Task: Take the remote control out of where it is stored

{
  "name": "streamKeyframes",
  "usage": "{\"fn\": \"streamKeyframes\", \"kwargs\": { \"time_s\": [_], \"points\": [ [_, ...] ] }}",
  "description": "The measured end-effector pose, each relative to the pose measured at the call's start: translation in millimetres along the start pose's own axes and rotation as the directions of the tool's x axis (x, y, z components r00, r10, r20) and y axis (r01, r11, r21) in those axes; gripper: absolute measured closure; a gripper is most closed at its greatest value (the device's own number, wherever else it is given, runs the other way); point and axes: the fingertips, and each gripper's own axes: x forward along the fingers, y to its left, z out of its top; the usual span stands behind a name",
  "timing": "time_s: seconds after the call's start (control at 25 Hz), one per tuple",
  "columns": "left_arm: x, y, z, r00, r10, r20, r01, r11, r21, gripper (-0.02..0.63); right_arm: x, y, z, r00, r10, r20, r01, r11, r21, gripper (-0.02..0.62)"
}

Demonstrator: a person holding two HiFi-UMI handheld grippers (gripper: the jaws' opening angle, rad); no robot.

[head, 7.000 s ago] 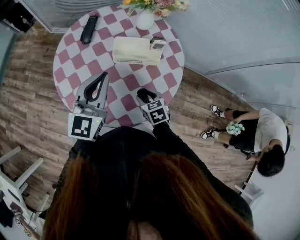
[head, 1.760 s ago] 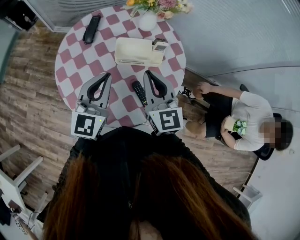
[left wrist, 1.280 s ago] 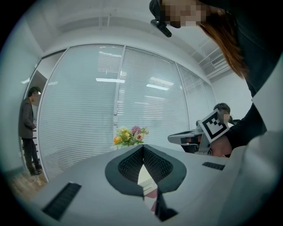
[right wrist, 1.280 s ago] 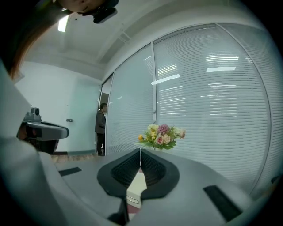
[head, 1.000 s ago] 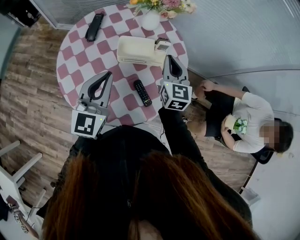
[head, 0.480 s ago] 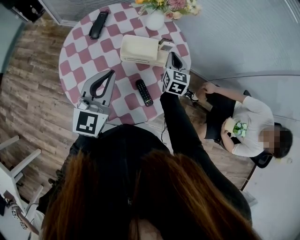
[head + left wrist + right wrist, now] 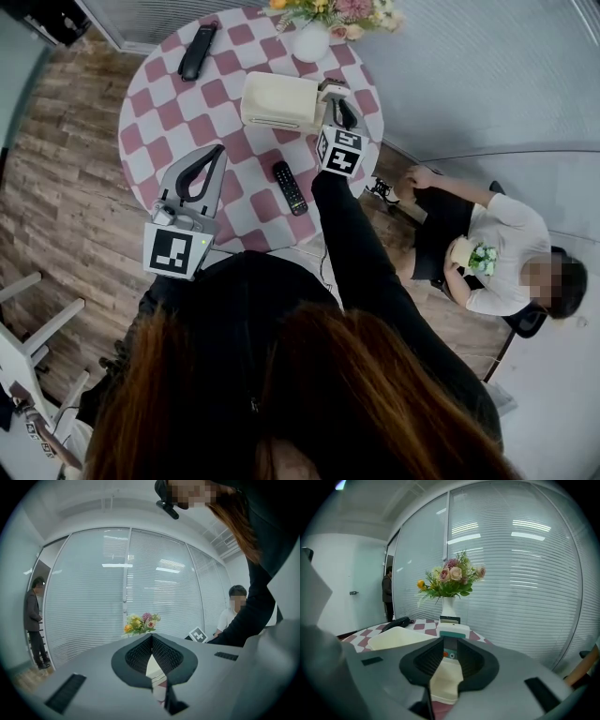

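Right gripper (image 7: 339,108) advanced to upright white remote (image 7: 452,631); jaws just opening, remote between tips, ungripped.

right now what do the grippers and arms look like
Left gripper and right gripper: pale grey bodies, black ribbed jaw pads, a cube of black square markers behind. Black sleeve on the right arm. The right jaws have just been opening; the upright white remote control shows in their gap.

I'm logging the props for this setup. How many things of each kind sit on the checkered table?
Black remote: 1
White remote, standing in the box: 1
Long black device, far side: 1
Box: 1
Vase with flowers: 1
Total: 5
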Motion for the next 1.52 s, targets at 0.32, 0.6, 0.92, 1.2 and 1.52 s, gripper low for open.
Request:
{"fn": "streamKeyframes", "kwargs": {
  "time_s": [0.32, 0.6, 0.92, 1.2, 1.52],
  "points": [
    [0, 4, 0, 1.0, 0.011, 0.01, -0.011, 1.0, -0.007, 0.597, 11, -2, -7, 0.997, -0.057, -0.044, 0.061, 0.995, 0.082, 0.387],
    [-1, 8, 2, 1.0, 0.015, 0.02, -0.015, 1.0, 0.002, 0.597, 24, -1, -13, 0.994, -0.069, -0.09, 0.077, 0.992, 0.098, 0.345],
    [-2, 15, 1, 0.999, 0.037, 0.02, -0.037, 0.999, 0.005, 0.597, 38, -5, -19, 0.989, -0.087, -0.12, 0.102, 0.987, 0.125, 0.342],
    [0, 18, 0, 0.999, 0.036, 0.02, -0.036, 0.999, 0.003, 0.597, 37, -3, -19, 0.991, -0.088, -0.103, 0.1, 0.989, 0.113, 0.342],
    [0, 16, 1, 0.999, 0.03, 0.019, -0.03, 1.0, 0.003, 0.597, 34, -3, -16, 0.992, -0.084, -0.091, 0.091, 0.993, 0.08, 0.343]
  ]
}}
